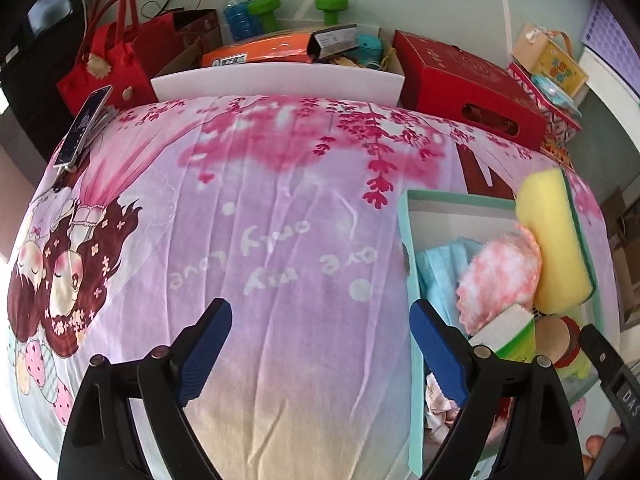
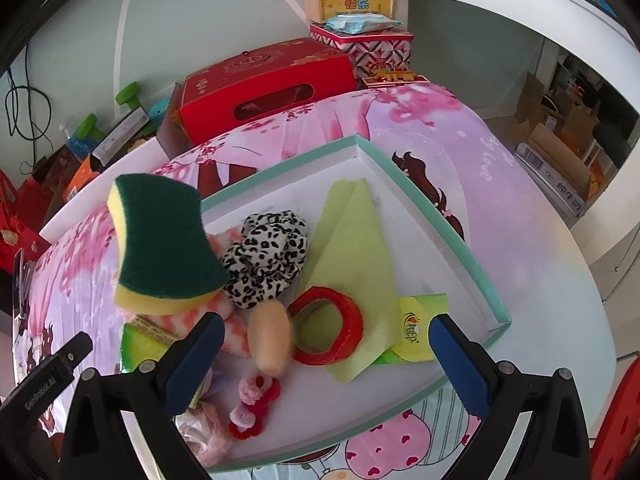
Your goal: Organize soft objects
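Apparently the sorting is close to done: most of the soft things already lie inside the shallow white box with a teal rim (image 2: pixel 436 216), which sits on the tabletop covered by a pink-and-purple cartoon-print cloth (image 1: pixel 280 240). Both tools are spread wide and hold nothing; the left tool (image 1: pixel 320 354) hovers over bare cloth just beside the box, and the right tool (image 2: pixel 326 360) hangs over the box's near end. The yellow sponge with a dark green scouring face (image 2: pixel 164 246) leans on the box's far-left edge, tilted up over a fluffy pink-and-white cloth (image 1: pixel 500 280), its long axis running roughly from the box's near side towards its far side, green face towards the right tool. Within the box lie a leopard-print scrunchie (image 2: pixel 266 260), a folded lime-green cloth (image 2: pixel 356 264), a red ring of tape (image 2: pixel 328 330) and a beige egg-shaped puff (image 2: pixel 270 338). A sensible next move would be nudging the sponge down flat into the box.
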Available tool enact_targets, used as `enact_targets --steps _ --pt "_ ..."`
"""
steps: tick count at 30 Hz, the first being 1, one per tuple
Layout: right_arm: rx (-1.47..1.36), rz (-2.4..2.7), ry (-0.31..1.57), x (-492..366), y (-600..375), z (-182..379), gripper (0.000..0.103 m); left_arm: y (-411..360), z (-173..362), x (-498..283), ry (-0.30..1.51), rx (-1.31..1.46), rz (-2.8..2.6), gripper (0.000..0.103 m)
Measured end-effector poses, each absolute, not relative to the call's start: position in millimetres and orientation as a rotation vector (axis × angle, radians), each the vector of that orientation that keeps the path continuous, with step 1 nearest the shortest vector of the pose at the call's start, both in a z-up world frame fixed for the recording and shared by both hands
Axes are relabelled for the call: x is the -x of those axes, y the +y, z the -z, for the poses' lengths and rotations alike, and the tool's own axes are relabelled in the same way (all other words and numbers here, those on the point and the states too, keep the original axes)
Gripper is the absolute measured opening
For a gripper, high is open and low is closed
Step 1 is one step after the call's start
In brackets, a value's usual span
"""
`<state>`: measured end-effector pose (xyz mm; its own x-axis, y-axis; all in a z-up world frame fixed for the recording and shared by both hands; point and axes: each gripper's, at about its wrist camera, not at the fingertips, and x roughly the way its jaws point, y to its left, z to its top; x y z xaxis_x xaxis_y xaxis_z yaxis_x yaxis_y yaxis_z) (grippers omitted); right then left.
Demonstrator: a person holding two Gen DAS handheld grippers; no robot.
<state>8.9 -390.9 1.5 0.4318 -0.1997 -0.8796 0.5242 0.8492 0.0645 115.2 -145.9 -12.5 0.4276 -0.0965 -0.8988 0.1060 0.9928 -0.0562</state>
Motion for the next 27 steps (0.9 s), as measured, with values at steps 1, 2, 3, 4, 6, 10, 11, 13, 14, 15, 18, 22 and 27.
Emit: enact_targets --steps 1,2,3,4,6,10,11,13,14,15,18,22,27 --pt "-0.347 0.459 1.037 -9.5 -388.5 -2.5 0.103 -144.7 11.9 -115.4 1.121 -0.008 0.123 0.096" --pt "-0.342 0.457 1.041 -10.2 -386.6 -2.8 0.103 -143.8 11.1 -115.4 1.120 -0.004 0.123 0.098" --pt "-0.332 0.452 1.048 -11.1 -383.9 -2.9 0.103 -142.1 10.1 -115.2 1.120 0.005 0.126 0.098" --pt "-0.320 0.446 1.056 -12.2 -380.7 -3.2 0.103 -141.0 9.1 -115.3 1.120 0.013 0.131 0.098" --pt "-0.297 0.434 1.064 -13.9 -374.5 -4.5 0.103 -138.3 7.3 -115.0 1.120 0.022 0.132 0.098" --pt "-0.272 0.417 1.061 -14.5 -364.7 -9.0 0.103 -134.1 4.7 -113.6 1.120 0.002 0.119 0.098" --pt "-0.267 0.413 1.060 -14.3 -362.1 -10.3 0.103 -132.5 4.3 -113.2 1.122 -0.011 0.110 0.098" --pt "-0.255 0.409 1.060 -14.5 -358.1 -12.2 0.103 -129.0 3.7 -112.6 1.126 -0.021 0.096 0.098" --pt "-0.248 0.407 1.061 -14.5 -355.7 -13.1 0.103 -127.1 3.3 -112.1 1.128 -0.021 0.091 0.098" --pt "-0.241 0.405 1.062 -14.8 -353.6 -14.2 0.103 -124.4 2.7 -111.7 1.130 -0.019 0.084 0.098" --pt "-0.222 0.397 1.063 -14.8 -346.1 -16.3 0.103 -118.0 0.6 -109.4 1.132 -0.023 0.060 0.098" --pt "-0.194 0.387 1.068 -15.3 -334.9 -18.3 0.103 -112.9 -3.4 -103.2 1.111 -0.072 0.006 0.098" --pt "-0.170 0.373 1.059 -12.7 -321.2 -23.1 0.103 -99.5 -6.3 -93.4 1.114 -0.078 -0.063 0.098"
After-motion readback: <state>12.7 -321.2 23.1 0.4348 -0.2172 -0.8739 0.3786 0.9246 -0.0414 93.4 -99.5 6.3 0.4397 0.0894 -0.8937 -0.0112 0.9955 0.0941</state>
